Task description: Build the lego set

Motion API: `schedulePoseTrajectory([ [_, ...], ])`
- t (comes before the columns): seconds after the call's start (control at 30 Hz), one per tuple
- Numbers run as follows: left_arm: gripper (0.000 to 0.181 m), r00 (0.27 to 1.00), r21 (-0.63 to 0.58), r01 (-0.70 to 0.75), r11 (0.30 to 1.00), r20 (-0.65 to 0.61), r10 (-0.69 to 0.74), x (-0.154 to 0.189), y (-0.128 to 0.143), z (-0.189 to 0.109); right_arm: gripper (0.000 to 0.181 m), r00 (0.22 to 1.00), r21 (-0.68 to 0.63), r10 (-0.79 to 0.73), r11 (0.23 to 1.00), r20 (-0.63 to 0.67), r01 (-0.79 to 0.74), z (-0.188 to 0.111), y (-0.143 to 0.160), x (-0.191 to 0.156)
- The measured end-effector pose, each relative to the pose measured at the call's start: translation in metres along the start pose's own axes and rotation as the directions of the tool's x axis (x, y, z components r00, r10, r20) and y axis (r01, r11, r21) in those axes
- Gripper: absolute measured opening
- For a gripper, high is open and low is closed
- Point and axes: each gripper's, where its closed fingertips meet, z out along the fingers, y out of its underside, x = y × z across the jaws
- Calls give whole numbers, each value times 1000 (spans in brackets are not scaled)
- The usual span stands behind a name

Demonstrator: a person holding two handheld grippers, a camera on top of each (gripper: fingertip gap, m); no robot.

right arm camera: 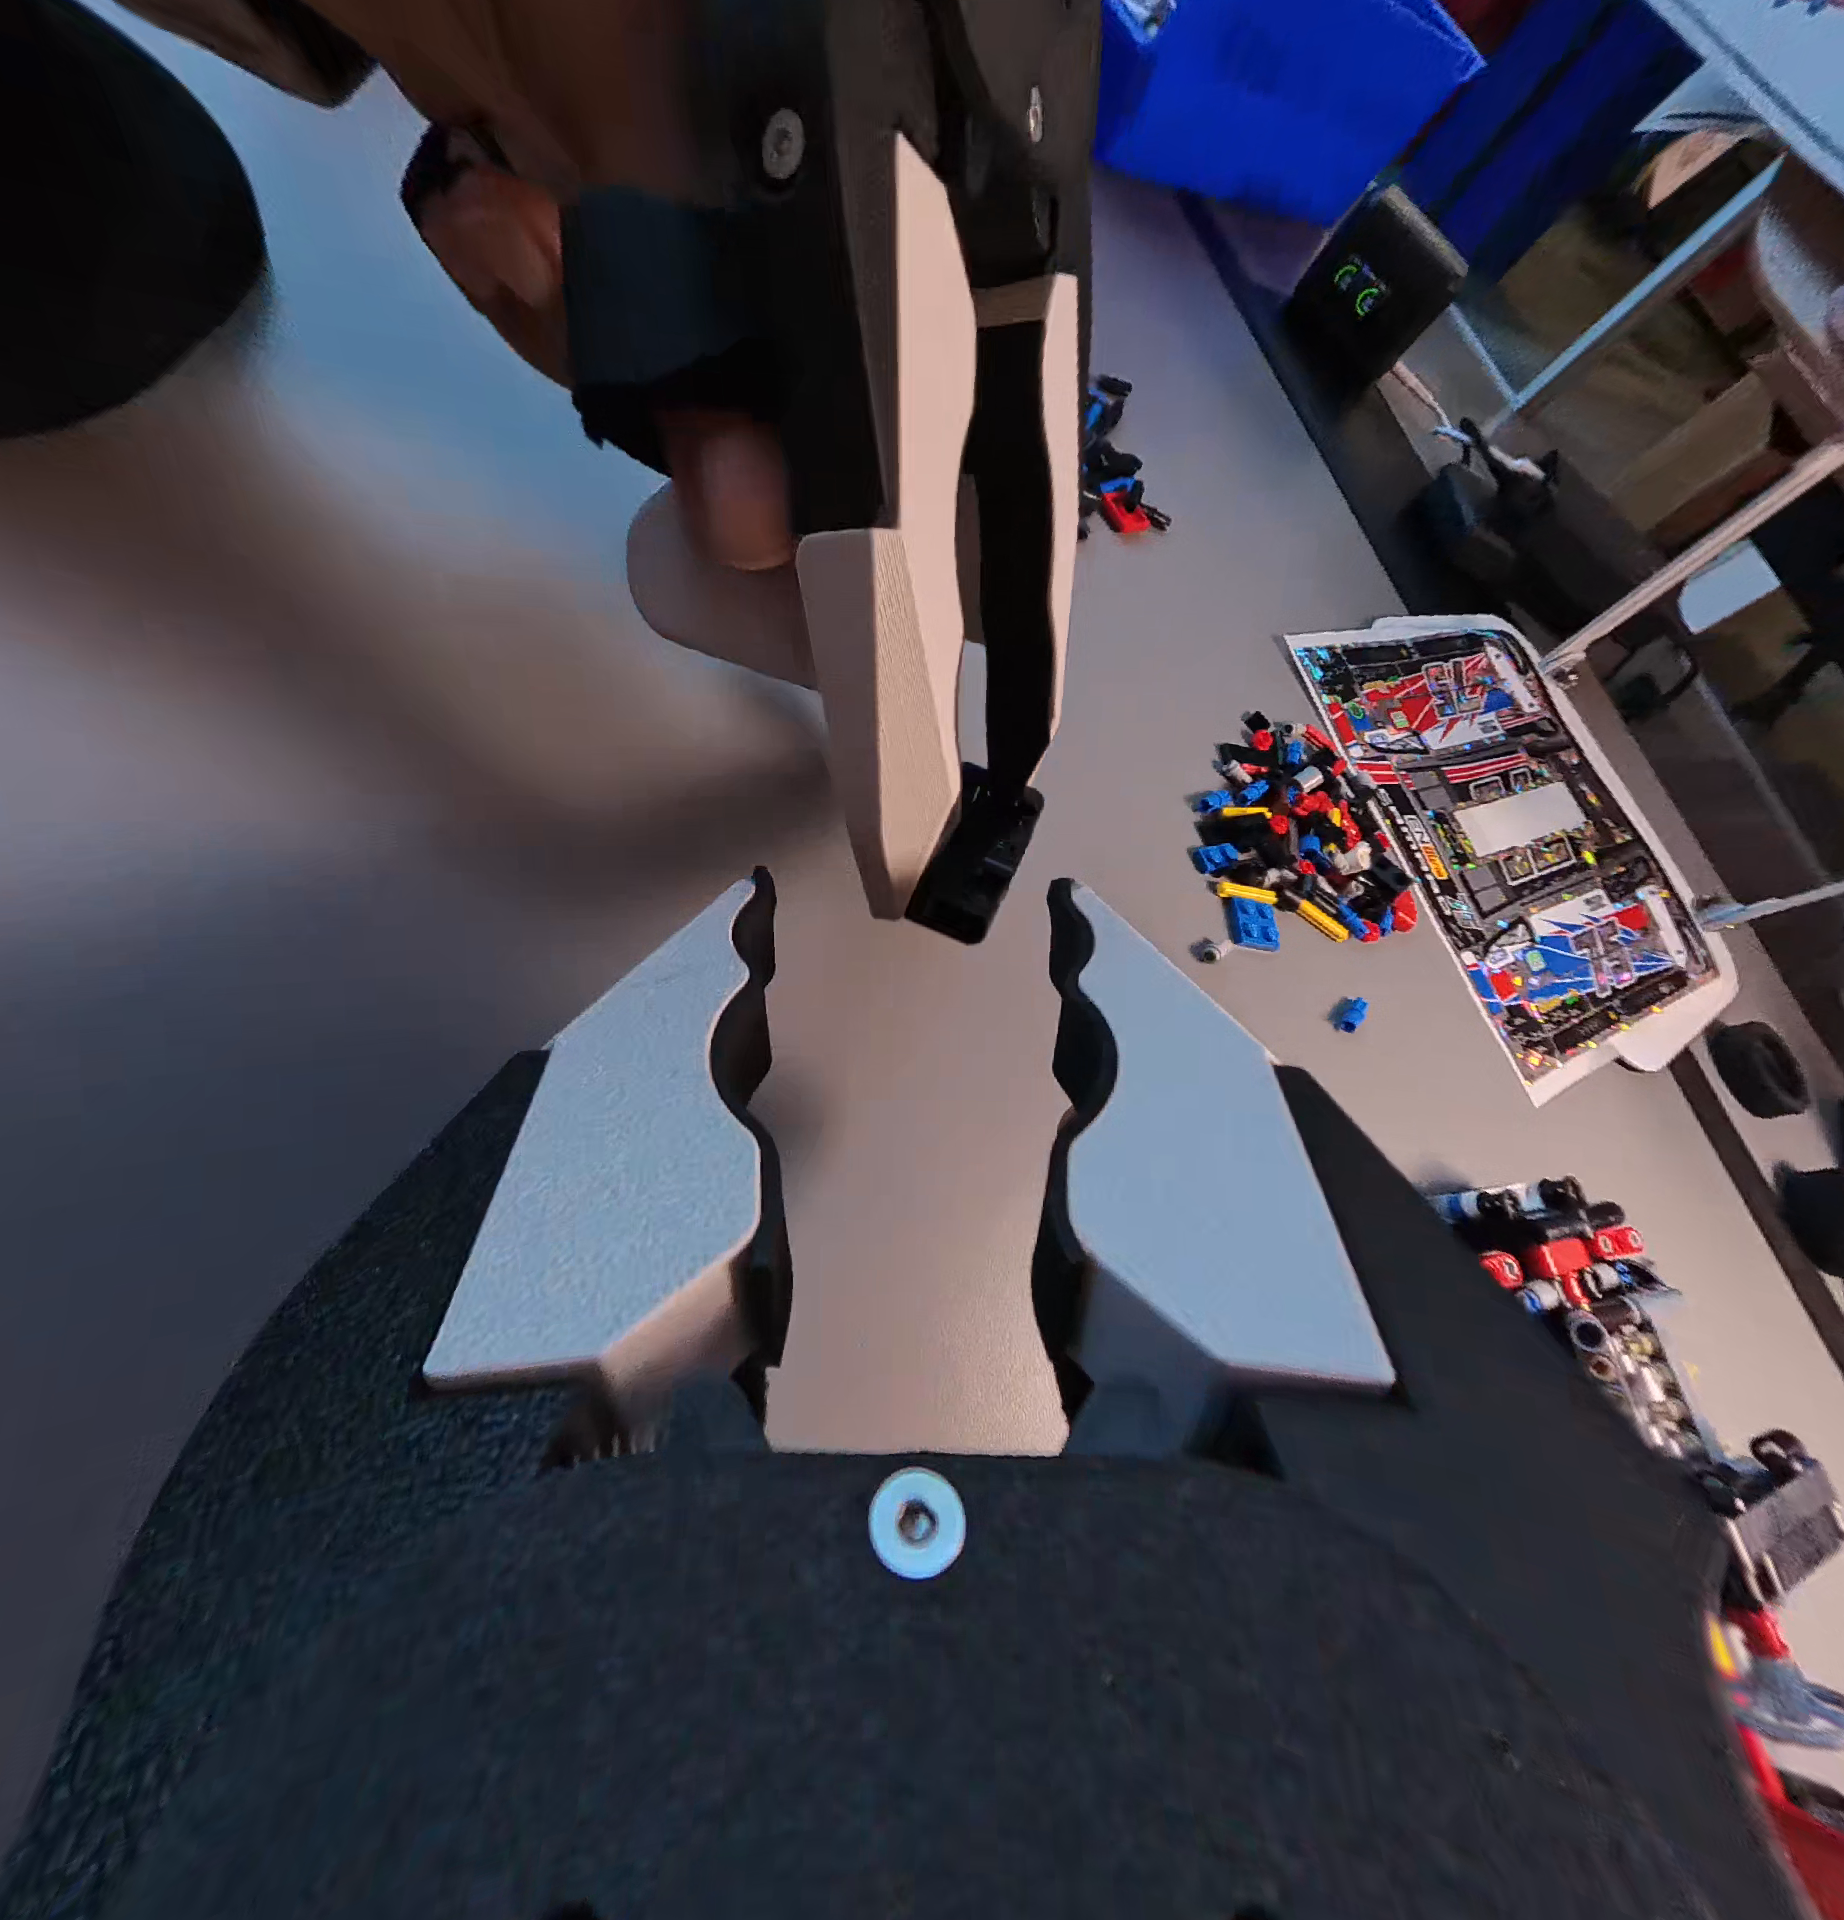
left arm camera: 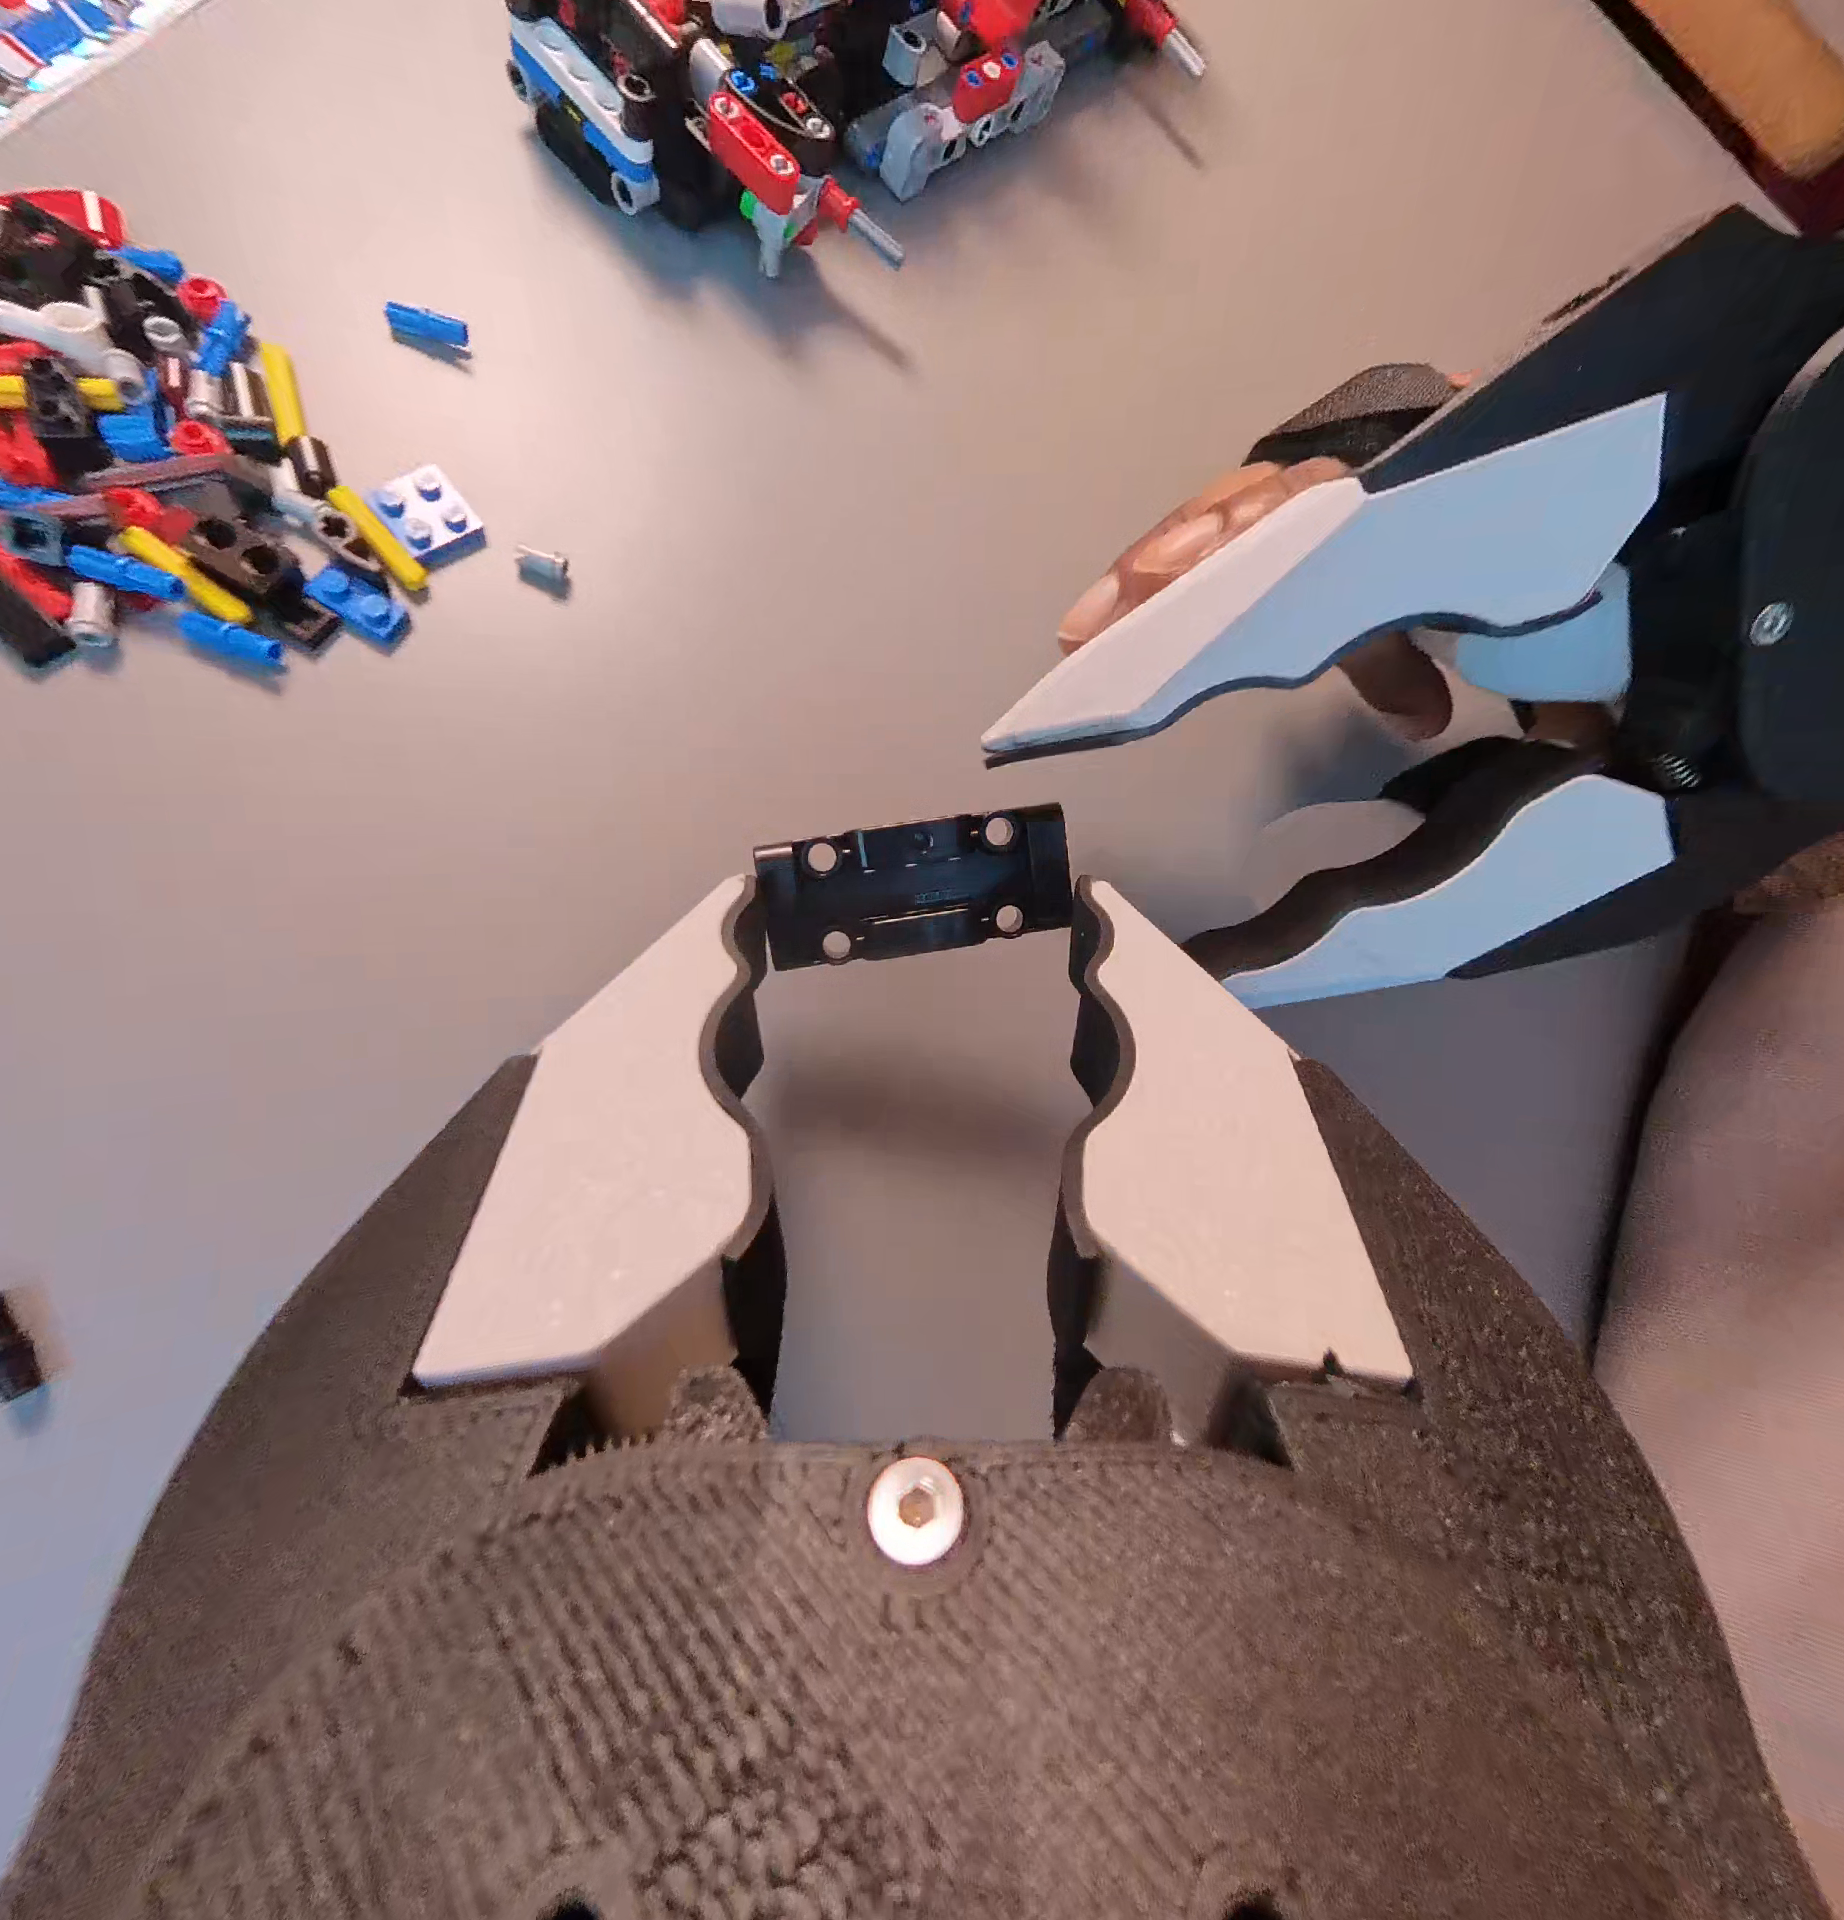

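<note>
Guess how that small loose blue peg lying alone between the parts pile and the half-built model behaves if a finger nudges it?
The blue peg looks round and short, so it would probably roll or skitter across the smooth grey table. It seems stiff plastic, likely very light. Lying flat and small, it may slip from wide fingers.

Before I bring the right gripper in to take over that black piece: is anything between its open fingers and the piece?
Nothing visible. The right gripper is open, and only bare table shows between its fingertips and the black piece, which the left gripper grips at its ends, leaving the middle exposed.
</note>
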Motion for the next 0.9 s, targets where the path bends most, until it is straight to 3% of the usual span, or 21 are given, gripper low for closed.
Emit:
schedulePoseTrajectory([
  [0.13,58,1000,16,20,1000,-18,-20,8,-5,9,38,996,10,60,998,-59,-59,-2,2,9],
  [0.23,58,997,52,62,997,-50,-59,10,-9,7,18,997,46,76,996,-20,-75,-4,0,5],
  [0.33,57,997,36,61,997,-59,-59,9,-3,5,10,1000,13,26,1000,0,-26,-1,6,-2],
  [0.53,34,994,29,84,996,-73,-81,3,9,2,17,997,-48,56,997,45,-54,0,21,-6],
  [0.67,31,997,13,17,1000,-77,-16,4,13,-6,14,998,-109,24,994,55,-18,-1,34,-3],
  [0.83,31,999,43,-35,998,-39,36,-13,11,-26,36,961,-152,200,973,189,-173,-3,32,-12],
  [0.9,32,999,64,-38,997,-26,40,-19,8,-33,40,967,-153,163,979,196,-134,0,28,-6],
])
